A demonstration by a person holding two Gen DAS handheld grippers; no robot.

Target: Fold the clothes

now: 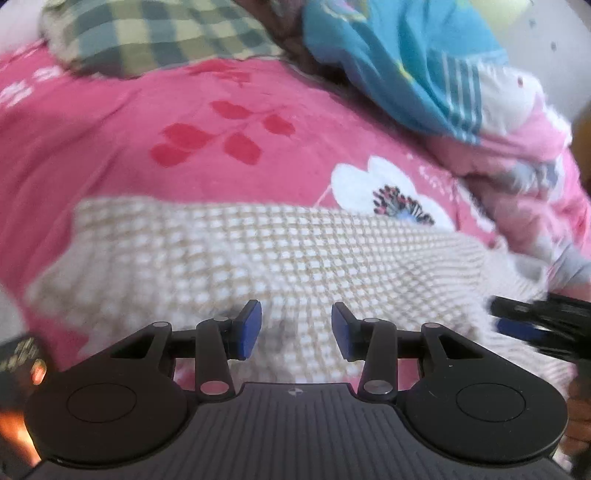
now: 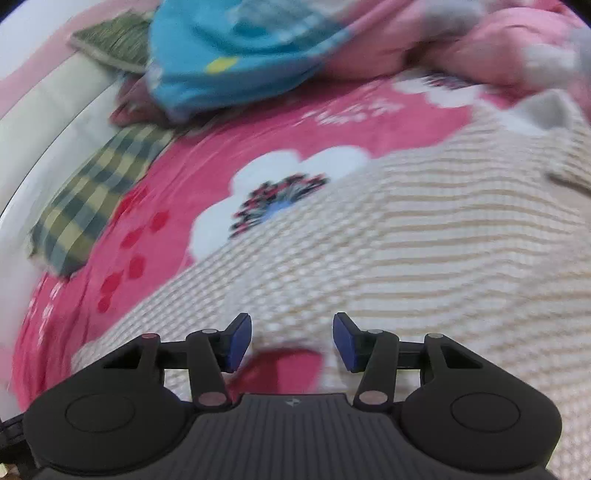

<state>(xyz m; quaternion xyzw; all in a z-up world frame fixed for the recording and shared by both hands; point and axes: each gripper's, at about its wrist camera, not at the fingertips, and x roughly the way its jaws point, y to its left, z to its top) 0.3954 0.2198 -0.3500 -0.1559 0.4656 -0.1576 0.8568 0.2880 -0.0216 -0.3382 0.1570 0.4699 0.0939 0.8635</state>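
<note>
A cream waffle-knit garment (image 1: 258, 258) lies spread on a pink flowered bedspread (image 1: 184, 110). My left gripper (image 1: 296, 326) hovers over the garment's near part, open, with nothing between its blue pads. At the right edge of the left wrist view, the right gripper (image 1: 535, 325) shows as a blurred dark shape over the garment's side. In the right wrist view the garment (image 2: 424, 240) fills the right half. My right gripper (image 2: 292, 341) stands open above its near edge, where a patch of pink bedspread (image 2: 280, 369) shows. Its pads touch no cloth.
A green checked cloth (image 1: 147, 33) lies at the far end, also seen in the right wrist view (image 2: 92, 199). A blue printed cloth (image 1: 399, 62) and a bunched pink and white cloth (image 1: 535, 155) are heaped beyond the garment. A white edge (image 2: 48, 110) borders the bed.
</note>
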